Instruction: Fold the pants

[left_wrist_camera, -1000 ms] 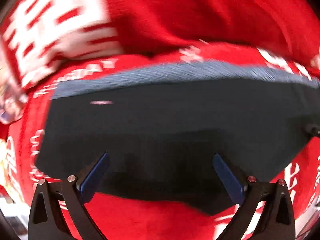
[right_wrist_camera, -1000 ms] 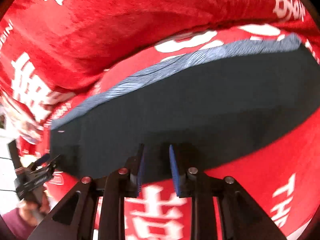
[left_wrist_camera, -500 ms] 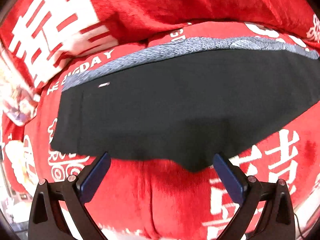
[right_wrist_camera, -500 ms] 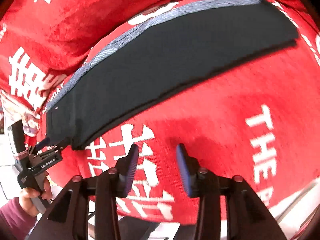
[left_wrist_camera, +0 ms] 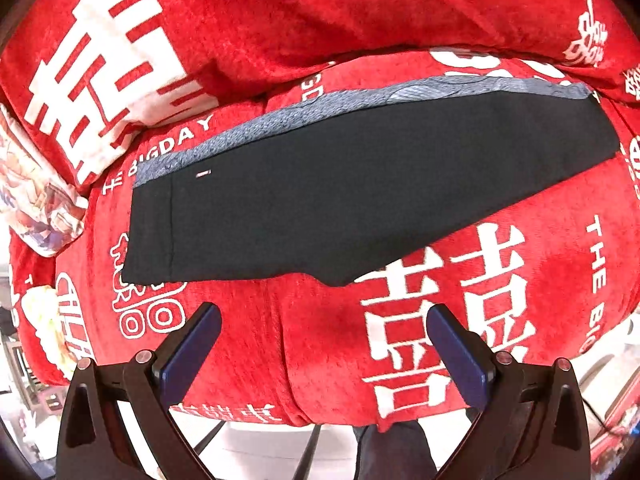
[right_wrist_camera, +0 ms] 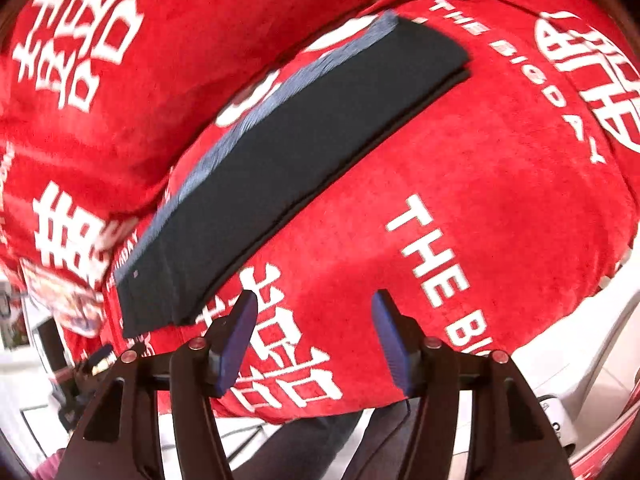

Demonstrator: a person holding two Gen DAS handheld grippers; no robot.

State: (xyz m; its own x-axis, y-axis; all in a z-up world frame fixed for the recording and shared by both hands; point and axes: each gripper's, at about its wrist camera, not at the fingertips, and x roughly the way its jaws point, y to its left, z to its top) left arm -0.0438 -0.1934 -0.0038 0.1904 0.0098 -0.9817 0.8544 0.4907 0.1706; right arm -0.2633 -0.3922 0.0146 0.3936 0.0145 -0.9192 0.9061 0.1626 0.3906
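Dark navy pants [left_wrist_camera: 340, 192] lie flat on a red blanket, folded lengthwise, with a grey-blue strip along their far edge. They also show in the right wrist view [right_wrist_camera: 280, 168], running diagonally. My left gripper [left_wrist_camera: 322, 318] is open and empty, held back from the pants' near edge. My right gripper [right_wrist_camera: 314, 304] is open and empty, just off the pants' near lower end.
The red blanket [left_wrist_camera: 440, 300] with white lettering covers a sofa-like seat and its back cushion [left_wrist_camera: 280, 20]. A patterned pillow [left_wrist_camera: 36, 196] lies at the left. The blanket's front edge drops off below the grippers, with floor beneath.
Both grippers have pulled back from the pants. The right gripper, nearly shut at the pants' near edge a second ago, has opened wide and swung right.
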